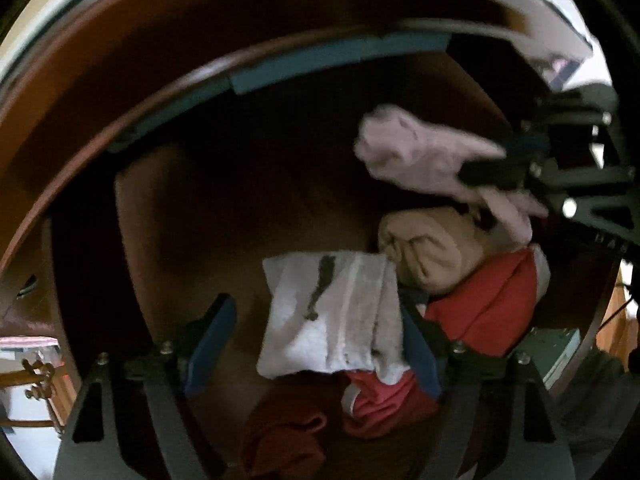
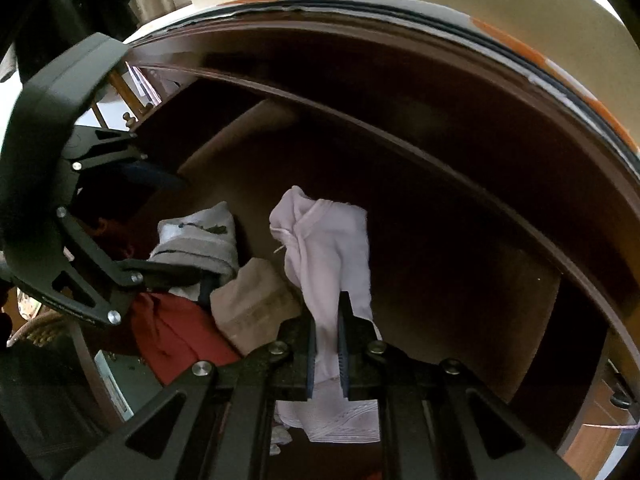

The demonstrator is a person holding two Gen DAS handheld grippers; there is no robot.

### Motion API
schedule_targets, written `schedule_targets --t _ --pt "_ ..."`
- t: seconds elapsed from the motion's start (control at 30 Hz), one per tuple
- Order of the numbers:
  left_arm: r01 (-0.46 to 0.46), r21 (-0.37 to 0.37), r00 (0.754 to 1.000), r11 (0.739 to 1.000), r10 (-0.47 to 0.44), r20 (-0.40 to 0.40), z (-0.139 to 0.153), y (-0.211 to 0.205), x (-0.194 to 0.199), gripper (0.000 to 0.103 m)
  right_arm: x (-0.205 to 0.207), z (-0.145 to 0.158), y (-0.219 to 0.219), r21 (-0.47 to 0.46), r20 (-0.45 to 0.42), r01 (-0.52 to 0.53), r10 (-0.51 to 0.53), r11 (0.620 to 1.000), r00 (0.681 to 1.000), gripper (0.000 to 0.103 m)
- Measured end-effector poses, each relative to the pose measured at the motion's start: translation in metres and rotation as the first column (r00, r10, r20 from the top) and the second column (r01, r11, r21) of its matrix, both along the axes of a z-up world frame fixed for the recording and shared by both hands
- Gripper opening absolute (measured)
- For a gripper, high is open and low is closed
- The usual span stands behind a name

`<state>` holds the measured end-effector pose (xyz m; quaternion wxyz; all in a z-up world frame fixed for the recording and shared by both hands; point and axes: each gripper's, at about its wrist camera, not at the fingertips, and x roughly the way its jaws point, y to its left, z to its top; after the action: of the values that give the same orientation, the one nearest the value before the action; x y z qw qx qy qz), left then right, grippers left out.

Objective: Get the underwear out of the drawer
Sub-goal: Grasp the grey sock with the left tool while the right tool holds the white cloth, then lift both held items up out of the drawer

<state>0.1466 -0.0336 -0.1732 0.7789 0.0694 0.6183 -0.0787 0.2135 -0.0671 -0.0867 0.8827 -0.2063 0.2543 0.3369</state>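
With the right gripper point(image 2: 327, 344) clenched on pale pink underwear point(image 2: 328, 240) above the drawer point(image 1: 168, 216), the left gripper point(image 1: 320, 332), jaws apart around a grey-white folded piece point(image 1: 332, 312), should settle squarely over it before pinching, avoiding the red garment point(image 1: 484, 304) beside.

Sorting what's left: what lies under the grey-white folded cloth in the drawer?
Red garments poke out beneath the grey-white cloth; anything else under it is covered.

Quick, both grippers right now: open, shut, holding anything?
Left gripper: open, straddling the folded white-grey garment in the drawer, not clamped on it.
Right gripper: shut on the pale pink underwear.
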Motion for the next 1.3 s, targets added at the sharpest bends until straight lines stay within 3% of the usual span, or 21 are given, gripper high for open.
schedule_targets --t 0.07,0.1,0.2,0.23,0.43,0.53,0.8,1.03,1.3 --pt "0.008 0.012 1.000 1.000 -0.008 -0.011 -0.003 -0.007 0.000 0.078 0.005 0.001 0.000 -0.003 -0.010 0.006 -0.006 1.000 1.000 0.011" --pt "0.007 0.014 1.000 1.000 -0.007 -0.014 -0.004 -0.008 0.000 0.073 0.008 0.000 0.001 -0.009 -0.027 0.003 -0.003 1.000 1.000 0.011" --pt "0.013 -0.001 1.000 1.000 -0.013 -0.017 -0.009 -0.009 0.001 0.039 0.019 0.002 -0.002 -0.025 -0.059 0.004 -0.006 1.000 0.998 0.012" --pt "-0.002 -0.017 1.000 1.000 0.002 -0.010 -0.008 -0.007 0.002 0.034 0.018 0.000 0.004 -0.033 -0.064 0.002 -0.004 0.999 0.998 0.012" --pt "-0.004 -0.041 0.999 0.999 0.005 0.040 -0.005 -0.008 0.001 0.014 0.040 -0.007 0.019 -0.040 -0.136 0.023 -0.028 0.999 0.990 0.012" --pt "0.000 -0.052 0.997 0.999 0.004 0.076 -0.001 -0.004 -0.010 0.012 0.041 -0.006 0.020 -0.032 -0.136 0.010 -0.015 0.999 0.991 0.012" --pt "-0.016 -0.121 0.974 0.992 0.043 0.223 0.026 0.009 -0.017 0.010 0.022 0.001 0.013 0.028 0.003 -0.024 0.024 0.999 1.000 0.010" --pt "-0.042 -0.153 0.939 0.987 0.091 0.331 0.040 0.020 -0.031 0.010 0.008 0.006 0.003 0.072 0.078 -0.051 0.045 0.996 0.996 0.010" --pt "-0.089 -0.152 0.896 0.984 0.146 0.419 0.057 0.036 -0.043 0.010 -0.008 0.015 -0.003 0.057 0.147 -0.076 0.067 0.995 0.987 0.010"
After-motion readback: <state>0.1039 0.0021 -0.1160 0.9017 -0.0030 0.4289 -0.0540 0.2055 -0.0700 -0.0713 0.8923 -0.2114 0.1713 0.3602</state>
